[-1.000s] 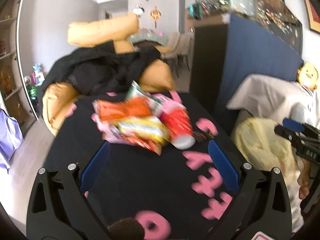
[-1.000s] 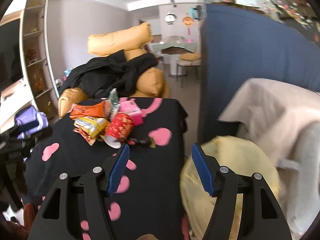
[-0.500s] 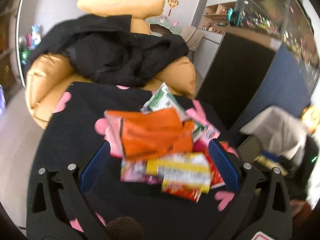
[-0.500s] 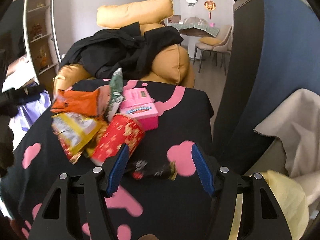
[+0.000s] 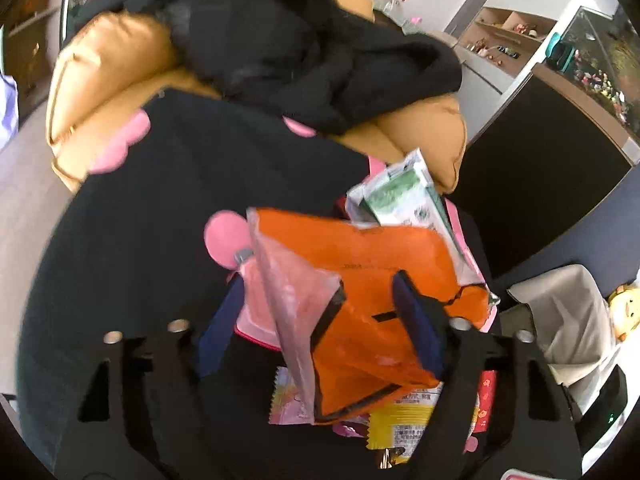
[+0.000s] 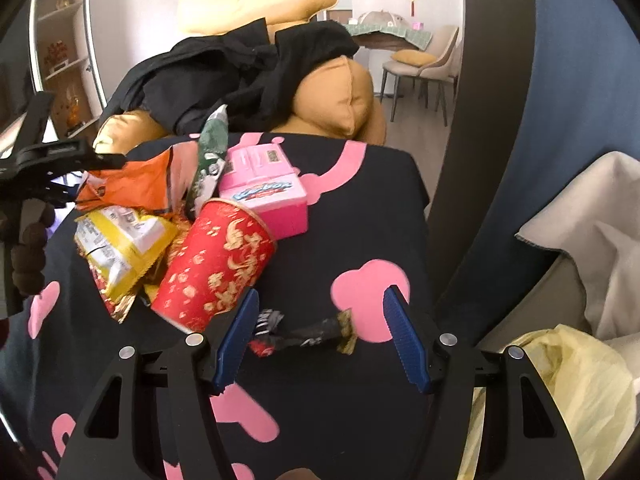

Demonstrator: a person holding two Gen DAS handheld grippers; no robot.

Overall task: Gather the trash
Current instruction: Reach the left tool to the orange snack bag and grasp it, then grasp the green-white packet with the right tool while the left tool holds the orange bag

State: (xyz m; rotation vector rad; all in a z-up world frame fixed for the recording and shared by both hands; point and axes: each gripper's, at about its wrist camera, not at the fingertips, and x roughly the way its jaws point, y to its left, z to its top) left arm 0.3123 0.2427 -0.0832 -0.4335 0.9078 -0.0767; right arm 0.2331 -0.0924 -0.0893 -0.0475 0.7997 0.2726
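Right up close, the left gripper (image 5: 320, 320) is down in the heap of wrappers and its jaws have just been closing in: the orange snack bag (image 5: 360, 280) sits between the two blue fingers (image 5: 416, 320), and the right-hand pad looks to be against the foil while the left one stands just clear beside the bag's pale pink-tinted flap. So that reads as a grip about to land, not yet landed. The bag sits on top of the pile, which makes it the easy first take.

Over to the right gripper (image 6: 320, 332), jaws wide apart, straddling a twisted dark candy wrapper (image 6: 304, 334) that lies flat on the bench cover (image 6: 340, 248), a black cloth with pink shapes, near its right edge. Neither finger touches it. Just off that edge waits a pale yellow plastic bag (image 6: 560, 380), by my reckoning where the trash is headed.

Next back, a red paper cup (image 6: 216, 264) lies on its side, gold characters on it, too stylised for me to read. Beside it is a yellow snack packet (image 6: 120, 248) with small print I can't make out. Behind the cup stands a pink box (image 6: 264, 196) with a blue script logo, not legible here. A green-and-white packet (image 5: 404, 196) pokes up from the heap at the far side.

Beyond the far edge of the bench: a tan sofa (image 6: 340, 96) with black clothing (image 6: 240, 76) thrown over it.
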